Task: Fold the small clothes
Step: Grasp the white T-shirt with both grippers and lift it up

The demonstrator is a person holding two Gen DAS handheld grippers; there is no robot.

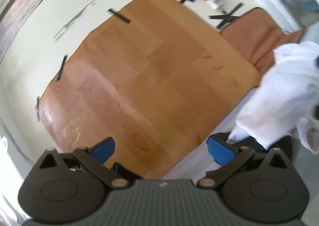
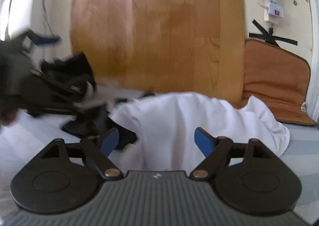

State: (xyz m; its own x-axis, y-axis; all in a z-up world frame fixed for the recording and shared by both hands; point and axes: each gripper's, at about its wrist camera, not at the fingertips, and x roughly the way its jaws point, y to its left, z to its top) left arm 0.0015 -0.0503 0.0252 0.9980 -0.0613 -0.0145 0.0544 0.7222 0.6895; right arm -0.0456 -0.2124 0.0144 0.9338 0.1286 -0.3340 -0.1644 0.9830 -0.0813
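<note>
A white garment (image 2: 179,118) lies bunched on the pale surface in front of my right gripper (image 2: 157,142), which is open and empty just above its near part. A dark garment (image 2: 93,126) lies to its left. The white garment also shows at the right edge of the left wrist view (image 1: 279,94). My left gripper (image 1: 161,149) is open and empty, held above the edge of the wooden board (image 1: 149,70). The left gripper's body shows blurred at the left of the right wrist view (image 2: 39,86).
A brown cushion (image 2: 275,80) lies right of the wooden board (image 2: 159,26). A white power strip (image 2: 273,0) and black tape crosses (image 2: 271,36) sit on the cream floor behind. More tape strips (image 1: 119,15) edge the board.
</note>
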